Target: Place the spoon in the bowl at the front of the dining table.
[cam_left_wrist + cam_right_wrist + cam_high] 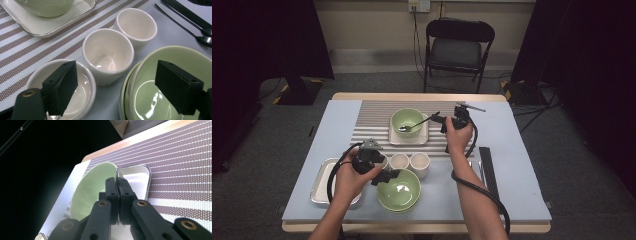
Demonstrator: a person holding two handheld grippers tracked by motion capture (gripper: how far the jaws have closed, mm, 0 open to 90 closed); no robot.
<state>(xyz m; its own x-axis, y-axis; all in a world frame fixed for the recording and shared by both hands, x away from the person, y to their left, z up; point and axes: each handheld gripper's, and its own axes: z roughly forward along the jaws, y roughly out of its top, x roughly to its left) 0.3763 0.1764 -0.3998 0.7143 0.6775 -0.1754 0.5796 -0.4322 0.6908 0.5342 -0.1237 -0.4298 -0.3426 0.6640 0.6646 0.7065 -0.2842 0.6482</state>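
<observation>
1. My right claw (443, 121), at the far middle of the surface (512, 195), has its jaws pressed together on the handle of a dark spoon (418, 123).
2. The spoon slants down to the left; its bowl end rests inside the far green bowl (407, 121).
3. That bowl stands on a white square tray (424, 137) on the striped mat (372, 120).
4. My left claw (384, 176), near left, has its jaws spread wide with nothing between the pads, hovering above the crockery.
5. Beneath it: a small white dish (82, 92) on the left, a stack of green bowls (150, 82) on the right, and two white cups (108, 53) side by side just beyond.
6. A metal tray (319, 182) lies at the near left edge.
</observation>
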